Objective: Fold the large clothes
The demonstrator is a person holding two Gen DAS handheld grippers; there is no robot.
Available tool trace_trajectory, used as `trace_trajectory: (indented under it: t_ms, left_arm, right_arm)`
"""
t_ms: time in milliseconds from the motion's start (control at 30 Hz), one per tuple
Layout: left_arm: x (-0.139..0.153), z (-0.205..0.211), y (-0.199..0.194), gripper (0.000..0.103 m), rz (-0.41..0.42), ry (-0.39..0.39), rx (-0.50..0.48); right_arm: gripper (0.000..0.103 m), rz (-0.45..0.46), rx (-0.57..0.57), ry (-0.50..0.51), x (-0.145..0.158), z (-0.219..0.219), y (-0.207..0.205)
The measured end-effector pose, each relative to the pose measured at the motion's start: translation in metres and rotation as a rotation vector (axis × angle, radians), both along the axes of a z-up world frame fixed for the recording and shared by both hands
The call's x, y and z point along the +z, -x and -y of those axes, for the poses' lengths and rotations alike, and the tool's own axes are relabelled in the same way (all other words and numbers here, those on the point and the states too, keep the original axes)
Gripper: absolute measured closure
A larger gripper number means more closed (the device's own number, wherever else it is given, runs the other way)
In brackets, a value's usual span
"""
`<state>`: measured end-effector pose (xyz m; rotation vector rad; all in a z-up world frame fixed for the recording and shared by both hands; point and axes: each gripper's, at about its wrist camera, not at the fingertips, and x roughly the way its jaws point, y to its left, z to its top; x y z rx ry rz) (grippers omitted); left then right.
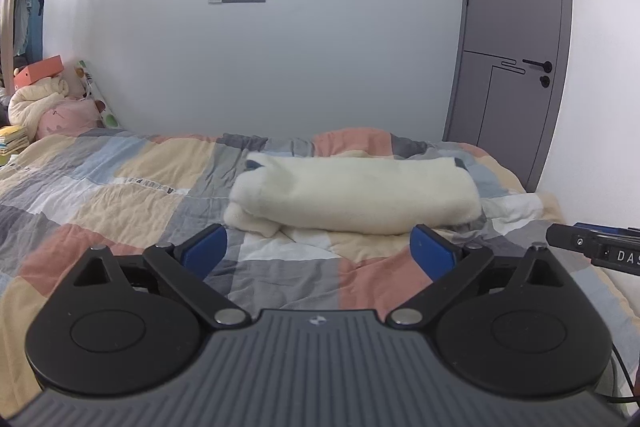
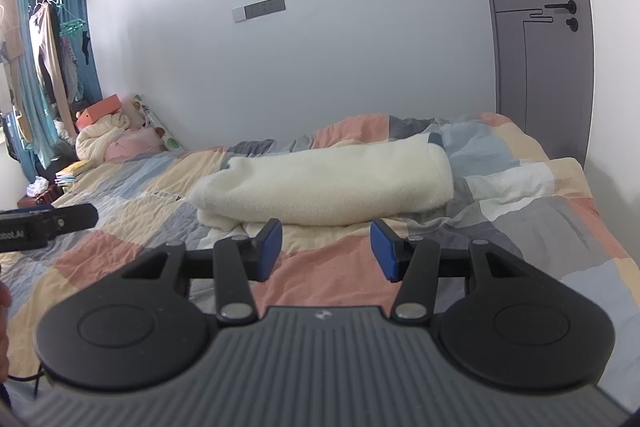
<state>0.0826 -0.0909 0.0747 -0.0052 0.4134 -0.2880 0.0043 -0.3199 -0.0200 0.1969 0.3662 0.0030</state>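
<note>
1. Your folded cream garment [image 1: 356,195] lay mid-frame on the patchwork quilt [image 1: 120,195], long axis left-to-right.
2. Your left gripper [image 1: 320,251] gaped empty, just short of it.
3. Your right gripper [image 2: 326,247], half-spread and empty, sat equally near.

Not much lettering shows from my two tools. At the right edge of my left wrist view, my right gripper [image 1: 596,251] pokes in, and its black side carries white capitals "DAS" before the frame cuts the word off. At the left edge of my right wrist view, my left gripper [image 2: 48,225] shows white lettering that I read as "oboLAI" (the first letters are lost at the edge, so I cannot give the whole word). A small round emblem sits on the ribbed grey housing low in the middle of each view, too small to read. The patchwork quilt [image 1: 120,187] has a strip of dark printed letters left of centre in the left wrist view, but it is blurred and creased and I cannot make it out.
</note>
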Motion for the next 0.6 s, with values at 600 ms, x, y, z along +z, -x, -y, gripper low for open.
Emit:
trace_trajectory:
  t_ms: [600]
  left_arm:
    - [0.0, -0.0013, -0.0036, 0.0, -0.017, -0.023, 0.027]
  right_arm:
    - [0.05, -0.004, 0.014, 0.018, 0.0034, -0.0031, -0.0021]
